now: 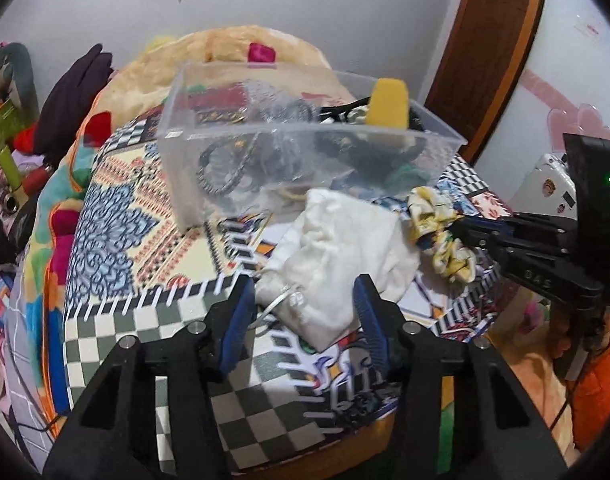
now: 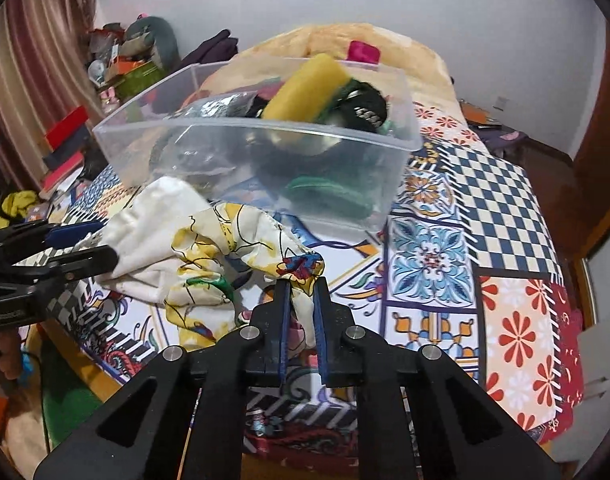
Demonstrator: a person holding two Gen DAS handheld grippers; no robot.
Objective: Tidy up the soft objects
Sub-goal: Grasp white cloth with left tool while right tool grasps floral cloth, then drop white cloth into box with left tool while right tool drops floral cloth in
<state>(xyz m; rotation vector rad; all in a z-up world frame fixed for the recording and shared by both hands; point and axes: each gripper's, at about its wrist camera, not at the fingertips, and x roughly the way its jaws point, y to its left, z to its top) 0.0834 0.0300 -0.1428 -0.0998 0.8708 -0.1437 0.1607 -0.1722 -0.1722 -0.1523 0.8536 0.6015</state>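
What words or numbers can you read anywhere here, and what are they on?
"DAS", roughly, embossed on the right gripper; blurred, so uncertain.
Small print on the white pouch, near its drawstring: too blurred to read.
Sticker on the clear plastic box: too small to read.
Raised lettering on the left gripper: blurred, unreadable.

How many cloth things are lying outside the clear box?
2. A white cloth pouch lies on the patterned bedspread between the open left tool. A yellow floral scrunchie beside it is pinched by the right tool. The clear box may hide more.
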